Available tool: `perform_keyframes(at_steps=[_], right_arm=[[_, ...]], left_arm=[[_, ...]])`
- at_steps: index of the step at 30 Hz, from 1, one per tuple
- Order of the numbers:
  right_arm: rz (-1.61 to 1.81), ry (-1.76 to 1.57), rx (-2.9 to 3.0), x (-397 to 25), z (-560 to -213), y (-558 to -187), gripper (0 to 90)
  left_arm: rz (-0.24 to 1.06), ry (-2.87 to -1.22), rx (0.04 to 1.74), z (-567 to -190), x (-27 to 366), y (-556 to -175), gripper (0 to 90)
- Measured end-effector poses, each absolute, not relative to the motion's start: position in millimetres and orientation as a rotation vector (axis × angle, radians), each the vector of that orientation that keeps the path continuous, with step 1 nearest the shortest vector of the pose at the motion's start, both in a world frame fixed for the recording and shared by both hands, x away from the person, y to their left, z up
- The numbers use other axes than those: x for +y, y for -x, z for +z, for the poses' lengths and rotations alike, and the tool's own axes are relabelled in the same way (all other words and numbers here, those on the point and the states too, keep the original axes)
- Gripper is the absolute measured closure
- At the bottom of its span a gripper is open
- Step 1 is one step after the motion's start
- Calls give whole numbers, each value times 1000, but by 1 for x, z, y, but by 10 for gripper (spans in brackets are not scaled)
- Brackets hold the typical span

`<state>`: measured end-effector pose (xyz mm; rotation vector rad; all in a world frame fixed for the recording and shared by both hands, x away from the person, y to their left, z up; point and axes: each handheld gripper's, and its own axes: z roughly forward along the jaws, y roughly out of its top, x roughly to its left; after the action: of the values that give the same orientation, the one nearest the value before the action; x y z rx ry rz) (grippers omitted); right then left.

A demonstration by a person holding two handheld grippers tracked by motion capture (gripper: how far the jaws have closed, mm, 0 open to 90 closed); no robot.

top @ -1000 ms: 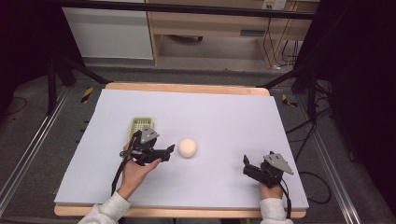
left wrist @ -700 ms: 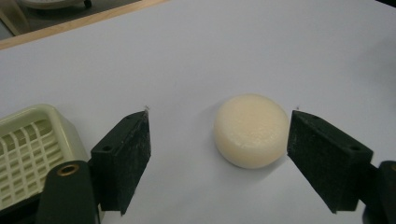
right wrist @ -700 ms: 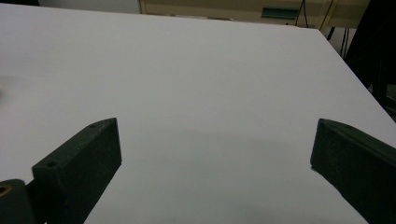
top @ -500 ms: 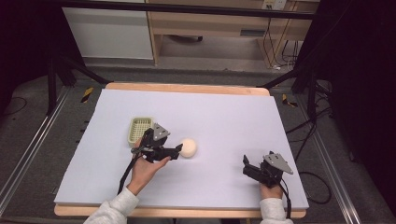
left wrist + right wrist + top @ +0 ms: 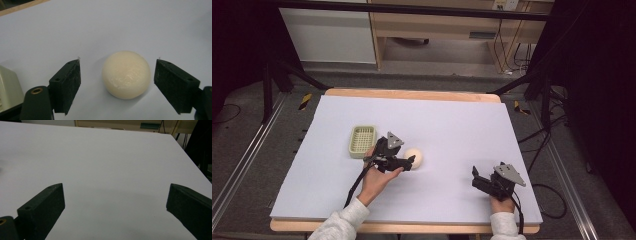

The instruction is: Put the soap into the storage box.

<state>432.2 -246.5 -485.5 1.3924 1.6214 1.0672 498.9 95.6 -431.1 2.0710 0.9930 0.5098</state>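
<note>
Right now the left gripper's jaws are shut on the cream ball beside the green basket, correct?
Not quite. The left gripper has its jaws open on either side of the cream ball, with gaps on both sides, as the left gripper view shows. The green basket is beside it.

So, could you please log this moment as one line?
left gripper: open, straddling cream ball | right gripper: open, idle | green basket: beside

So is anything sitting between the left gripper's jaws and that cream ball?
Nothing visible. The left gripper is open, with the cream ball between its jaws and bare gaps on both sides. The green basket sits behind it.
</note>
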Motion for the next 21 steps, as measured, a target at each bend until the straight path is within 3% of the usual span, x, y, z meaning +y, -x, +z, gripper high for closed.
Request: perform_keyframes(at_steps=[21], right_arm=[[1061, -1382, 1626, -247, -486, -433, 23]], left_arm=[[474, -2134, 1004, -450, 72, -512, 207]])
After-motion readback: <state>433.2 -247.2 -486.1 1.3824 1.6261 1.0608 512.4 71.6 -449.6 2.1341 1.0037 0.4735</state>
